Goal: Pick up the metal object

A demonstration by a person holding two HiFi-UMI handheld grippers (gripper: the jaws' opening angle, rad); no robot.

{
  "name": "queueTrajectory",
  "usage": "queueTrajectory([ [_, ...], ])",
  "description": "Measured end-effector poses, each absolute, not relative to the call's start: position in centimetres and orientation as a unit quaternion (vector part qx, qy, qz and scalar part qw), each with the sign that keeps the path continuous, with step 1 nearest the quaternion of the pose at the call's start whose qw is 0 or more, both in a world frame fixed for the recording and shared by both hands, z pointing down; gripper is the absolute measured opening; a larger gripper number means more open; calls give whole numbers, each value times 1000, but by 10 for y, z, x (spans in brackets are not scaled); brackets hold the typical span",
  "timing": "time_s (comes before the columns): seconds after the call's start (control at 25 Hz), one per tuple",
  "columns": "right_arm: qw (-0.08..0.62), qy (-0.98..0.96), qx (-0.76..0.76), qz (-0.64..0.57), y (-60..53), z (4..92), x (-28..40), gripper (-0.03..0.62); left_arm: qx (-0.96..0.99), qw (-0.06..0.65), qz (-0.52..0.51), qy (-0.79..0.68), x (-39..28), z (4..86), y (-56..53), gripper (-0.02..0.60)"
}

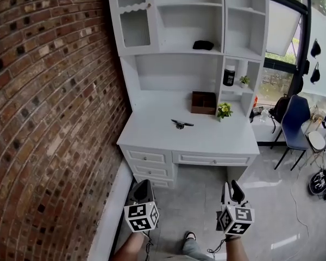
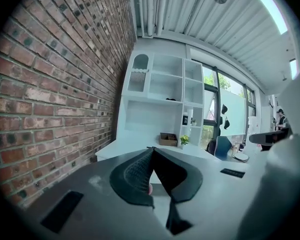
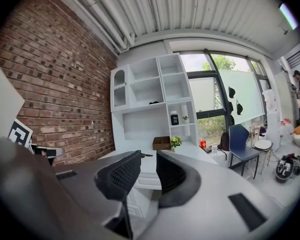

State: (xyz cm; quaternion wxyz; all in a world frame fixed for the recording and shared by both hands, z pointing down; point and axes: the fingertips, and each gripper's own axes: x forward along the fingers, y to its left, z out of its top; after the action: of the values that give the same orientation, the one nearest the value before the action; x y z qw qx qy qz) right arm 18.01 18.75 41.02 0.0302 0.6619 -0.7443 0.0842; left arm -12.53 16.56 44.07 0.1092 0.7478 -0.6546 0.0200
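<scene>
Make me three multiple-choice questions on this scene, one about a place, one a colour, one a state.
1. Where does the small dark metal object lie? A on the white desk top; B on the floor; C on a top shelf.
2. What colour is the open wooden box on the desk? A red; B brown; C white.
3. How do the right gripper's jaws stand? A shut on the object; B shut, empty; C apart, empty.
Answers: 1 A, it lies mid-desk; 2 B, brown against white shelving; 3 C, a clear gap shows between them.
</scene>
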Motion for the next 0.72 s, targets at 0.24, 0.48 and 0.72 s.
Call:
queueTrajectory([
  [0.24, 35, -756, 649, 83, 121, 404, 197, 98, 737, 113, 21, -666, -111, 437, 110, 12],
  [0.48, 49, -764, 638, 83, 63, 405, 218, 98, 726, 128, 15, -676, -91, 443, 58, 12],
  [0.72, 55, -772, 627, 87, 15, 409, 235, 98, 723, 126, 17, -680, -70, 440, 12, 12],
])
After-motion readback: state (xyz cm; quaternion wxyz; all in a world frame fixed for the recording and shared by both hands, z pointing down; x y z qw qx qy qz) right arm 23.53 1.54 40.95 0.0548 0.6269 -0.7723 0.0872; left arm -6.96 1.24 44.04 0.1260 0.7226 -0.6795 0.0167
